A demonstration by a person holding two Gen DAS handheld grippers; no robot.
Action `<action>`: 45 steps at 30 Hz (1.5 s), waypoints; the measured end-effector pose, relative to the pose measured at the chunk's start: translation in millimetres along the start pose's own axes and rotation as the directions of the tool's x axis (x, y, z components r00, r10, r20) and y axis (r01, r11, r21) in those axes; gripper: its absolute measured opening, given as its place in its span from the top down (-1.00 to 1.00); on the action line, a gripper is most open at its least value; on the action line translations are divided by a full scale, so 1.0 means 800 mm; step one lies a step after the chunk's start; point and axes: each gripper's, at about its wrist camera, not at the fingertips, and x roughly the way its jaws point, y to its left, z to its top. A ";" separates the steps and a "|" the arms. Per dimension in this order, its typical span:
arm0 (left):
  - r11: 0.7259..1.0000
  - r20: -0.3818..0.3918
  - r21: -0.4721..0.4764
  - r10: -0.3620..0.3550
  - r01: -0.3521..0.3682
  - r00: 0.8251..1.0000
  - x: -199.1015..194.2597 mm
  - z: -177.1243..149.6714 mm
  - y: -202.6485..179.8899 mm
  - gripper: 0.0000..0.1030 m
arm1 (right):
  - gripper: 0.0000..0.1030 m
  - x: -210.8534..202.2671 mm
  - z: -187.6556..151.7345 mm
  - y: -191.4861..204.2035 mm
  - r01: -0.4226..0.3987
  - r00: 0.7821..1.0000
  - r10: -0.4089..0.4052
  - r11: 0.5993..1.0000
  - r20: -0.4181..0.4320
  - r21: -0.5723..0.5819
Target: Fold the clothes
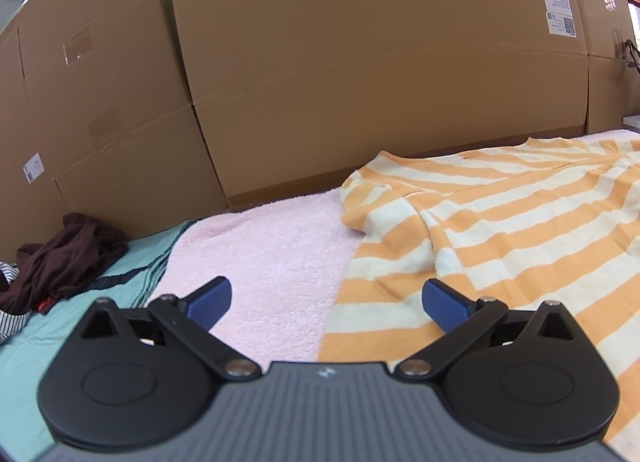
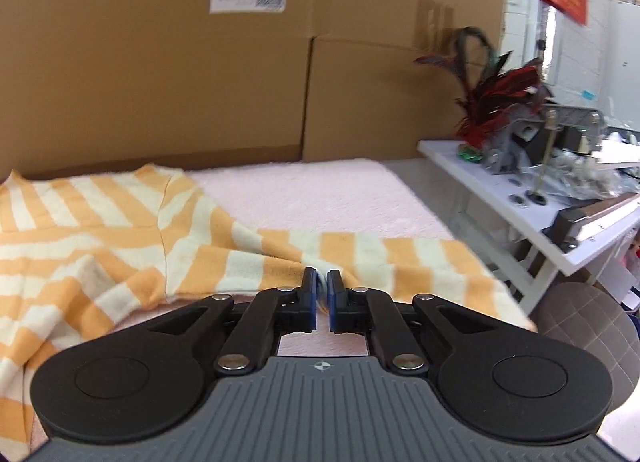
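Against a wall of large brown cardboard boxes (image 1: 360, 62), an orange-and-cream striped knit top (image 1: 500, 230) lies spread on a fluffy pale pink towel (image 1: 272, 246). The right gripper (image 2: 323, 282) has its blue-padded jaws pinched on a fold of the top's sleeve (image 2: 400, 258). The left gripper (image 1: 326, 298) hangs wide open and empty over the garment's edge, a crumpled dark maroon garment (image 1: 60, 258) lying well apart to its left.
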 end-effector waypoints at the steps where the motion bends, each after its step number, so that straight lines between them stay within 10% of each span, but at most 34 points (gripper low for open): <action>1: 1.000 -0.002 -0.001 -0.004 0.004 1.000 0.000 0.000 0.000 -0.98 | 0.92 -0.004 0.001 -0.003 0.003 1.000 -0.003 1.000 0.007 0.002; 8: 1.000 -0.005 -0.004 -0.019 0.019 1.000 0.001 0.000 0.001 -0.98 | 1.00 0.019 -0.008 -0.018 0.127 0.990 -0.127 0.992 -0.066 0.006; 11: 1.000 -0.011 0.003 -0.030 0.030 1.000 0.001 0.001 -0.001 -0.98 | 0.68 -0.009 -0.008 -0.002 -0.058 0.997 0.058 0.998 -0.054 0.016; 14: 0.999 -0.016 0.003 -0.033 0.033 0.999 0.002 0.001 -0.001 -0.98 | 0.63 -0.022 -0.010 0.016 -0.323 0.938 0.333 0.940 -0.095 0.109; 18: 0.999 -0.014 0.002 -0.033 0.033 0.999 0.001 0.001 -0.001 -0.98 | 0.38 0.007 -0.013 0.034 -0.368 0.900 0.410 0.896 -0.146 0.248; 23: 0.999 -0.009 -0.003 -0.035 0.035 0.999 0.000 0.000 -0.001 -0.98 | 0.34 0.038 -0.017 0.040 -0.338 0.910 0.401 0.862 -0.100 0.378; 26: 0.999 -0.005 -0.008 -0.041 0.041 0.999 -0.001 0.000 0.001 -0.98 | 0.86 0.042 -0.015 0.045 -0.293 0.931 0.351 0.884 -0.104 0.365; 36: 0.998 -0.021 -0.049 -0.031 0.030 0.999 -0.005 0.000 0.008 -0.87 | 0.55 0.006 -0.026 0.011 -0.283 0.938 0.336 0.888 -0.089 0.362; 45: 0.971 -0.171 -0.141 -0.214 0.191 0.962 -0.050 -0.028 0.041 -0.82 | 0.24 -0.070 -0.054 0.082 -0.364 0.928 0.369 0.927 0.049 -0.087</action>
